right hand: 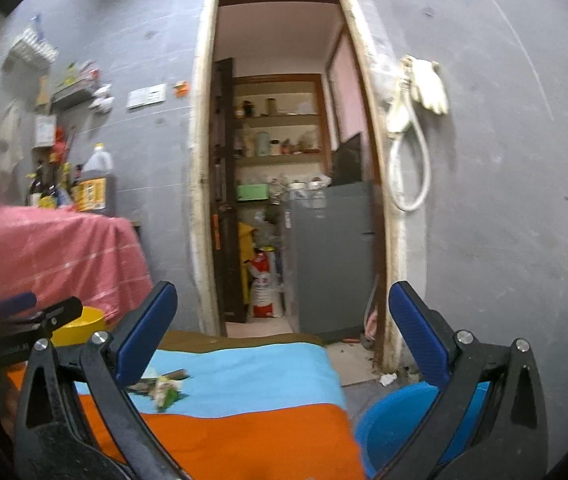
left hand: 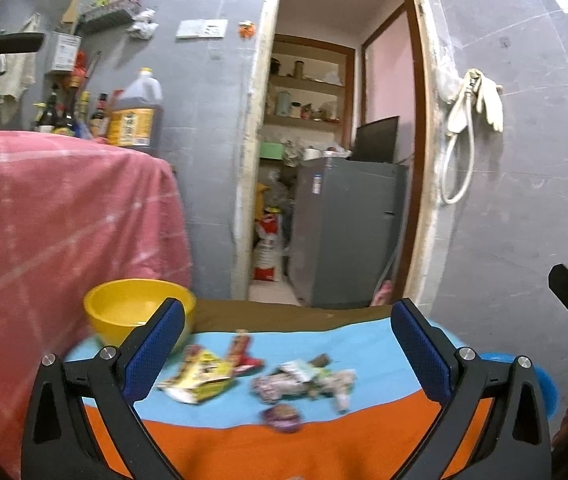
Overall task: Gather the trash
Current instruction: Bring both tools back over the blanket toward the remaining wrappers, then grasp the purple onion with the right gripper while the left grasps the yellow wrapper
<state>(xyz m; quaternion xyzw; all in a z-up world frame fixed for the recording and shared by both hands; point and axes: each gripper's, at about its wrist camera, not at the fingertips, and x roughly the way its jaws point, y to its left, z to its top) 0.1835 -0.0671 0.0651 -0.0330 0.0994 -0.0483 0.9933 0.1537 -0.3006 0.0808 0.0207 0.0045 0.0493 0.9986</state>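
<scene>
Left wrist: crumpled wrappers point(left hand: 204, 374) litter striped cloth point(left hand: 244, 440)

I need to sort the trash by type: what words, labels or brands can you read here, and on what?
No text reads clearly in either view.
Yellow wrapper on the cloth: print blurred.
Red wrapper: print blurred.
Oil jug label: characters too blurred.
Red and white sack past the doorway: markings too small.
Sticker on the grey fridge: too small.
Wall plate: nothing legible.
</scene>
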